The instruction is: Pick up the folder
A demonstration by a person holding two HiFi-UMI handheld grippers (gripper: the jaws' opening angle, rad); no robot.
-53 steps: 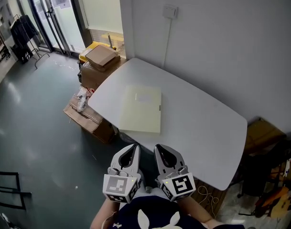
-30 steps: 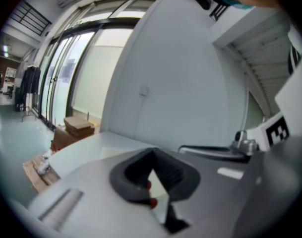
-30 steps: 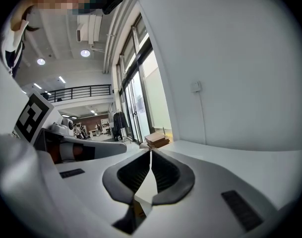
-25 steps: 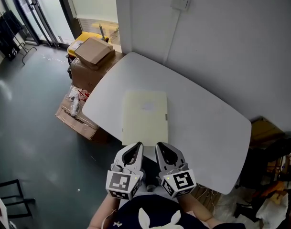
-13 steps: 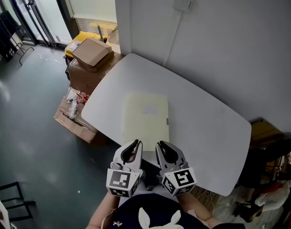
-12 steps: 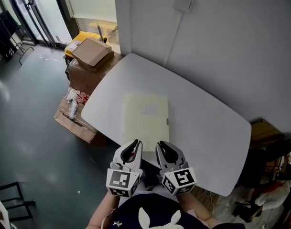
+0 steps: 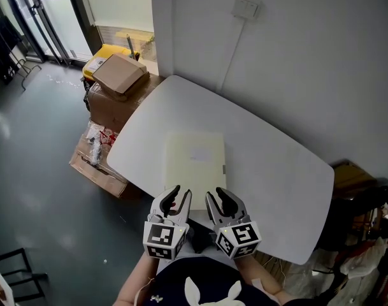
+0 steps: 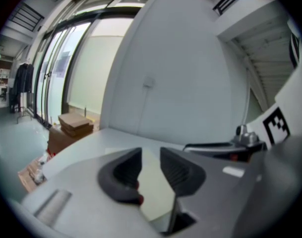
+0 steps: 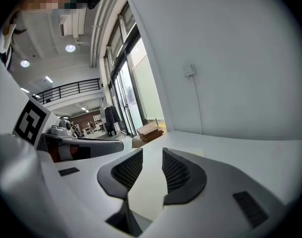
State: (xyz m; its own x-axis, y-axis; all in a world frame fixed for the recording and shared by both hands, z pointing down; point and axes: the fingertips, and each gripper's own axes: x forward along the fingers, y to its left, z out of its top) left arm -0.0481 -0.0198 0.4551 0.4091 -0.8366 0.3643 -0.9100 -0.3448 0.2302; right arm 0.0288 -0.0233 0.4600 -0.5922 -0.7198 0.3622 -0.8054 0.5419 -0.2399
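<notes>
A pale yellow folder [image 7: 195, 164] lies flat on the white table [image 7: 276, 171], its near end at the table's front edge. Both grippers hover side by side just short of that end. My left gripper [image 7: 176, 195] and my right gripper [image 7: 218, 196] each show a narrow gap; their jaws have just been opening, with nothing between them. In the left gripper view the folder [image 8: 155, 192] shows through the gap of the left gripper [image 8: 150, 158]. The right gripper view has the folder [image 9: 147, 190] beyond the right gripper [image 9: 151, 161].
Cardboard boxes [image 7: 119, 75] are stacked off the table's far left corner, with flattened boxes [image 7: 97, 166] on the floor beside it. A wall with a switch [image 7: 246, 6] runs behind the table. Clutter [image 7: 362, 196] stands at the right.
Both grippers have come forward and lower, closer to the folder's near end. Their jaws, shut before, now stand slightly apart.
</notes>
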